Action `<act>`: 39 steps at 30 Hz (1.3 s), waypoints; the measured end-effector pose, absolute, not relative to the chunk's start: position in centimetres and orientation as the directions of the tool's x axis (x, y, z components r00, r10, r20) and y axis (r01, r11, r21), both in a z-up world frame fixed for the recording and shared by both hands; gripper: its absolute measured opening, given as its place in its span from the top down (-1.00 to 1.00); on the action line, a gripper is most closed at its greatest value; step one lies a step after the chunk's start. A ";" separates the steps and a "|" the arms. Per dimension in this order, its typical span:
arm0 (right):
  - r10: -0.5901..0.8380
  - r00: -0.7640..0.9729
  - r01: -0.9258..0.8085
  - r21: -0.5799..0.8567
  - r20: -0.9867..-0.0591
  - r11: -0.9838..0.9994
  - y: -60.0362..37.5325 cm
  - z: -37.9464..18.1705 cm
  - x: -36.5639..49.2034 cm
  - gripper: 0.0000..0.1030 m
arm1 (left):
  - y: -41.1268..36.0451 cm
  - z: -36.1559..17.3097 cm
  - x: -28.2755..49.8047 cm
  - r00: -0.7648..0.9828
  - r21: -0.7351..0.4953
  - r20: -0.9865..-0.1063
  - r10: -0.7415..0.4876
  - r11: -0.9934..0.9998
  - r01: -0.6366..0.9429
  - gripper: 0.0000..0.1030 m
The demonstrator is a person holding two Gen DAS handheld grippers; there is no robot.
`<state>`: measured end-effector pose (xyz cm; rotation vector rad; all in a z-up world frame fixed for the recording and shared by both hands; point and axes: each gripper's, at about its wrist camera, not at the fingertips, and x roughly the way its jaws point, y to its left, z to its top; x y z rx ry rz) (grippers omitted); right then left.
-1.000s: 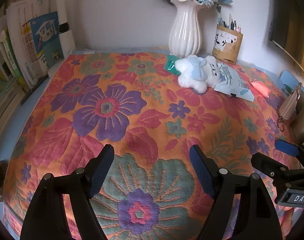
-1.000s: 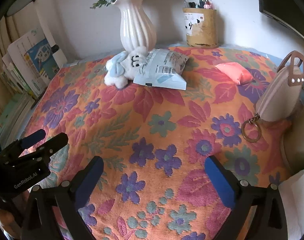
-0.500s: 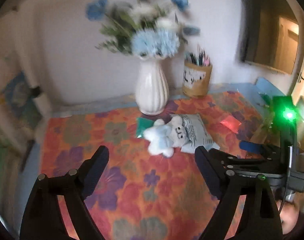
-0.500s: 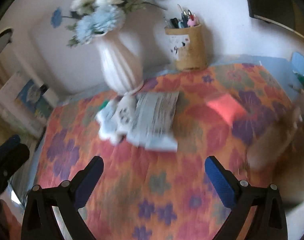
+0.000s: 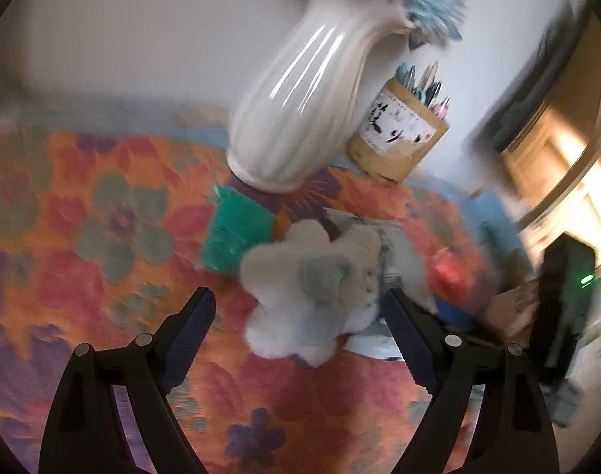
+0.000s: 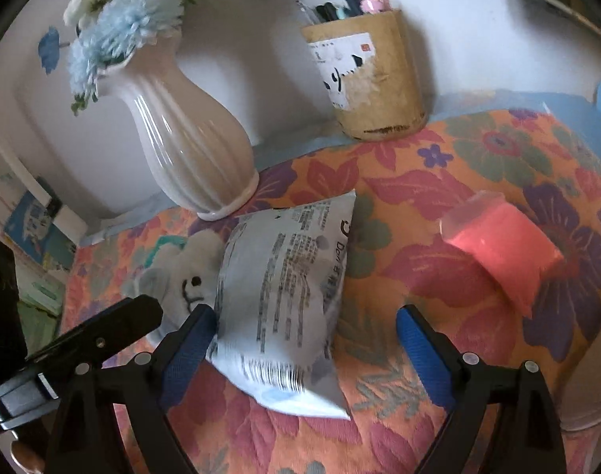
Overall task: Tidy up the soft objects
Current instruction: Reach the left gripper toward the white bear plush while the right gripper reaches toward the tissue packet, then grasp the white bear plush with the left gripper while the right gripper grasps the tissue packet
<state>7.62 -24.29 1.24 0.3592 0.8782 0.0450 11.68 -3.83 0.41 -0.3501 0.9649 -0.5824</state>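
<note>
Fluffy and white, the plush toy (image 5: 312, 292) lies near the back edge of the bench, on the flowery cloth (image 5: 83, 245) that covers it. It sits just in front of the white vase (image 5: 300, 94), with a green pouch (image 5: 233, 237) touching its left side and a printed white bag (image 6: 284, 300) leaning on its right side. A pink pouch (image 6: 502, 249) lies apart, nearer the right edge. The left gripper (image 5: 296, 316) has its jaws wide open with the toy sitting between them, but not pinched yet. The right gripper (image 6: 304, 335) is wide open too, around the near end of the bag. This looks like the reaching step, just before a first pick-up. Next, I think each gripper should go a bit lower and squeeze gently in the middle of its soft thing, keeping away from the vase and the pen pot (image 6: 375, 79).
</note>
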 end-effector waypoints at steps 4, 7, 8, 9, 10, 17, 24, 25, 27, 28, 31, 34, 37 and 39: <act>0.126 0.630 0.089 0.232 -0.766 0.969 -22.6 1.1 7.7 -0.82 | -3.1 0.2 11.9 0.435 -0.572 -0.636 -0.638 0.767 0.289 -0.64; 0.106 0.634 0.090 0.209 -0.766 0.974 -22.5 1.4 7.2 -0.33 | -4.2 0.4 11.5 0.425 -0.533 -0.660 -0.620 0.785 0.316 -0.64; 0.104 0.637 0.097 0.212 -0.764 0.972 -22.8 1.4 6.8 -0.33 | -4.6 0.5 11.2 0.413 -0.538 -0.653 -0.635 0.772 0.338 -0.63; 0.099 0.640 0.111 0.219 -0.762 0.970 -23.2 1.4 6.4 -0.33 | -4.7 0.6 10.8 0.392 -0.551 -0.645 -0.656 0.755 0.355 -0.63; 0.091 0.641 0.131 0.226 -0.762 0.965 -23.7 1.5 5.6 -0.33 | -5.1 0.6 10.4 0.366 -0.565 -0.640 -0.676 0.736 0.373 -0.63; 0.071 0.677 0.211 0.286 -0.732 0.934 -28.2 1.7 1.0 -0.33 | -7.9 1.8 6.5 0.201 -0.495 -0.702 -0.684 0.670 0.553 -0.64; 0.086 0.666 0.176 0.269 -0.741 0.947 -27.4 1.4 1.7 -0.34 | -6.8 3.5 8.1 0.426 -0.248 -0.781 -0.457 0.853 0.460 -0.65; 0.087 0.666 0.175 0.268 -0.741 0.947 -27.3 1.4 1.7 -0.35 | -7.5 3.1 9.2 0.425 -0.228 -0.797 -0.430 0.865 0.447 -0.65; 0.092 0.666 0.173 0.273 -0.740 0.946 -27.4 1.3 1.7 -0.35 | -8.8 2.4 10.5 0.440 -0.183 -0.810 -0.387 0.880 0.438 -0.63; 0.094 0.666 0.173 0.275 -0.740 0.946 -27.3 1.3 1.8 -0.35 | -9.5 2.1 10.9 0.431 -0.169 -0.819 -0.380 0.876 0.451 -0.62; 0.092 0.664 0.171 0.271 -0.742 0.947 -27.3 1.3 1.9 -0.35 | -11.4 1.1 11.9 0.425 -0.124 -0.837 -0.345 0.875 0.467 -0.49; 0.089 0.660 0.160 0.255 -0.746 0.954 -26.9 1.2 2.0 -0.36 | -12.0 0.3 12.4 0.438 -0.077 -0.850 -0.293 0.891 0.447 -0.20; 0.103 0.659 0.123 0.242 -0.745 0.963 -26.2 1.3 2.1 -0.33 | -11.4 0.9 11.3 0.465 -0.066 -0.838 -0.287 0.898 0.435 0.01; 0.116 0.665 0.096 0.238 -0.738 0.967 -25.7 1.5 1.9 -0.29 | -10.5 1.7 9.6 0.477 -0.076 -0.829 -0.293 0.903 0.423 0.01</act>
